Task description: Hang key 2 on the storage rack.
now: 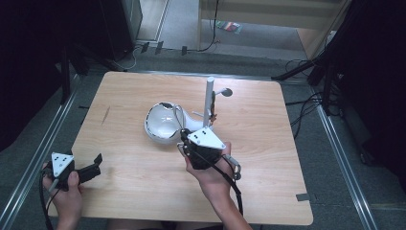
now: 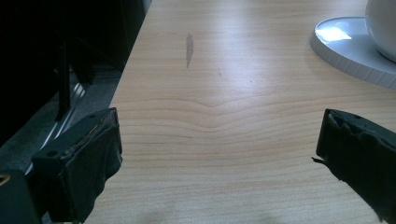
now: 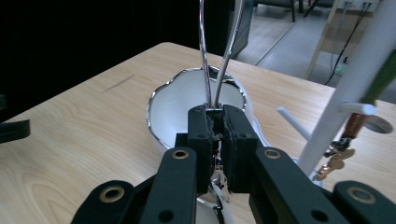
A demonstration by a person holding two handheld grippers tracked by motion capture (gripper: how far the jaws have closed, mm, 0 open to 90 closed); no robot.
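1. The right claw [image 3: 215, 116] clamped the white bag's chrome handle [image 3: 219, 51] beside the hook stand [image 1: 209, 98].
2. The left claw [image 1: 88, 170] rested wide on the counter [image 1: 143, 187].
3. Next, probably lifting toward a peg.

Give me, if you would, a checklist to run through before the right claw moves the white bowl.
1. Right claw shut on the wire handle: ok.
2. Handle seated deep between the pads, not just at the tips: not ok, it sits at the tips.
3. Left claw open and holding nothing: ok.
4. Left claw well apart from the white bowl: ok.
5. Bowl free of the white stand: cannot tell, they sit close.
6. Keys on the stand out of the way: cannot tell.
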